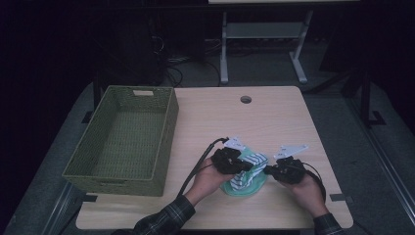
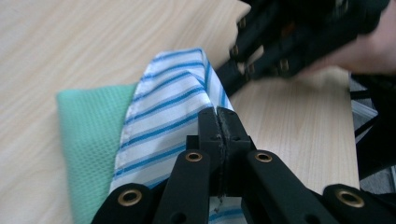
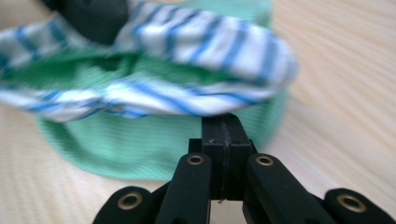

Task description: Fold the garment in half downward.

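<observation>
The desk (image 1: 274, 117) carries a green wicker basket (image 1: 122, 139) well to the left of both tongs. Between the tongs, a green mesh cloth (image 1: 243, 187) lies flat, with a blue-striped white cloth (image 1: 252, 163) bunched on top. The left tongs (image 2: 218, 122) are pressed together on the striped cloth's fold. The right tongs (image 3: 223, 130) are seen together at the striped edge, but a grip cannot be confirmed. If lifted now, the striped cloth could slip free or drag the green one along, since the layers overlap.
</observation>
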`<action>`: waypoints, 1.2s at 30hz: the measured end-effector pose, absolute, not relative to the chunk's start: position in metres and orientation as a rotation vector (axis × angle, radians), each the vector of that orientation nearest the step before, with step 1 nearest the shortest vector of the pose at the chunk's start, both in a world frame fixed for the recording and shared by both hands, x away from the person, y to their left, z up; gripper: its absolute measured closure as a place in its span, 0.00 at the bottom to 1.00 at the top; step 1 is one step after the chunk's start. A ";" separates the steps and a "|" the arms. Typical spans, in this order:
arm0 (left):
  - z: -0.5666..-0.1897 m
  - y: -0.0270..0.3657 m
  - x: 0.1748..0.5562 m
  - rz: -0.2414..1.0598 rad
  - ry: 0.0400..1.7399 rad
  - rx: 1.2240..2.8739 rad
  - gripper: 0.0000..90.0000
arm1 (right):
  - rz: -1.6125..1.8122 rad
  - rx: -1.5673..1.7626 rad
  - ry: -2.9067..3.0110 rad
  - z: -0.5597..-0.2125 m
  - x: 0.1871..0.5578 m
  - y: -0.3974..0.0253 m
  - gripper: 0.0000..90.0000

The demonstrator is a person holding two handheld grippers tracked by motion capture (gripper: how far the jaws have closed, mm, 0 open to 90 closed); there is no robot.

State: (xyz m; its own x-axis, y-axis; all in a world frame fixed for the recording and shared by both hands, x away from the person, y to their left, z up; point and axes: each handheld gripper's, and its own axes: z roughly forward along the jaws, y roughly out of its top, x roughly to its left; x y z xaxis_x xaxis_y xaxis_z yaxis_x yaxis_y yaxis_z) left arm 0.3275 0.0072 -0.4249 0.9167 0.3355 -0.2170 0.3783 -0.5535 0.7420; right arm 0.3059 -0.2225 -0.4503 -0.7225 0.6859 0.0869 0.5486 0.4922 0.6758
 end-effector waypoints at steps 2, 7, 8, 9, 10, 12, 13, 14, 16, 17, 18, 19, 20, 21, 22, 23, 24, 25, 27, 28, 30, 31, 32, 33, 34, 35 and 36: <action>-0.430 0.003 0.326 -0.074 0.506 2.211 0.99 | 1.032 1.072 2.520 -0.449 0.308 -0.228 1.00; -0.443 -0.003 0.323 -0.098 0.494 2.246 0.99 | 1.015 1.111 2.483 -0.450 0.312 -0.240 1.00; -0.445 -0.005 0.323 -0.102 0.494 2.253 0.99 | 1.018 1.118 2.473 -0.450 0.313 -0.242 1.00; -0.447 -0.006 0.322 -0.102 0.491 2.262 0.99 | 1.021 1.115 2.468 -0.450 0.313 -0.243 1.00; -0.450 -0.007 0.322 -0.103 0.496 2.265 0.99 | 1.025 1.112 2.464 -0.449 0.314 -0.244 1.00; -0.455 -0.009 0.322 -0.101 0.496 2.281 0.99 | 1.030 1.119 2.459 -0.448 0.313 -0.245 1.00; -0.457 -0.009 0.322 -0.102 0.493 2.285 0.99 | 1.031 1.115 2.457 -0.448 0.313 -0.245 1.00; -0.458 -0.009 0.322 -0.104 0.498 2.284 0.98 | 1.034 1.107 2.458 -0.448 0.313 -0.244 1.00; -0.455 -0.008 0.322 -0.097 0.491 2.282 0.95 | 1.041 1.105 2.460 -0.447 0.313 -0.243 1.00; -0.453 -0.007 0.321 -0.093 0.494 2.274 0.90 | 1.047 1.106 2.458 -0.446 0.313 -0.243 1.00; -0.451 -0.006 0.320 -0.088 0.499 2.264 0.87 | 1.050 1.101 2.457 -0.445 0.313 -0.242 1.00; -0.448 -0.004 0.320 -0.081 0.493 2.260 0.85 | 1.059 1.092 2.455 -0.444 0.313 -0.242 1.00; -0.445 -0.001 0.320 -0.078 0.493 2.255 0.83 | 1.064 1.082 2.456 -0.443 0.314 -0.241 1.00; -0.442 0.002 0.320 -0.075 0.497 2.244 0.81 | 1.075 1.084 2.450 -0.441 0.315 -0.239 1.00; -0.438 0.005 0.321 -0.073 0.504 2.233 0.81 | 1.087 1.080 2.448 -0.439 0.315 -0.238 1.00; -0.435 0.008 0.321 -0.067 0.508 2.227 0.81 | 1.097 1.073 2.445 -0.437 0.317 -0.237 1.00; -0.432 0.012 0.322 -0.056 0.512 2.222 0.82 | 1.103 1.059 2.447 -0.435 0.318 -0.235 1.00; -0.429 0.016 0.323 -0.049 0.521 2.215 0.84 | 1.109 1.047 2.450 -0.434 0.320 -0.233 1.00; -0.424 0.025 0.325 -0.030 0.531 2.212 0.88 | 1.123 1.034 2.455 -0.432 0.323 -0.227 1.00; -0.422 0.029 0.325 -0.021 0.536 2.210 0.90 | 1.130 1.020 2.457 -0.431 0.325 -0.224 1.00; -0.419 0.038 0.327 -0.004 0.544 2.221 0.95 | 1.144 1.001 2.468 -0.429 0.329 -0.217 1.00; -0.418 0.042 0.327 0.008 0.548 2.226 0.97 | 1.148 0.993 2.475 -0.429 0.330 -0.214 1.00; -0.418 0.046 0.327 0.019 0.555 2.230 0.98 | 1.153 0.989 2.479 -0.428 0.331 -0.210 1.00; -0.417 0.050 0.328 0.024 0.561 2.230 0.99 | 1.160 0.975 2.483 -0.427 0.333 -0.207 1.00; -0.417 0.054 0.328 0.026 0.566 2.232 0.99 | 1.167 0.964 2.489 -0.427 0.335 -0.204 1.00; -0.417 0.057 0.329 0.030 0.575 2.232 0.99 | 1.170 0.955 2.495 -0.426 0.336 -0.200 1.00; -0.417 0.059 0.329 0.032 0.583 2.231 0.99 | 1.173 0.951 2.502 -0.426 0.338 -0.196 1.00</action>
State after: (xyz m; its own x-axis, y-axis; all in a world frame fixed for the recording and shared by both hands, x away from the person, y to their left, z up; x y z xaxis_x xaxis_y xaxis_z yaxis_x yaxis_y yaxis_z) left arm 0.3285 0.0591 -0.4174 0.8929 0.4188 -0.1654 0.3984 -0.5639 0.7234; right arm 0.3381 -0.1962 -0.4263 -0.7667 0.6379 0.0724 0.4636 0.4722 0.7497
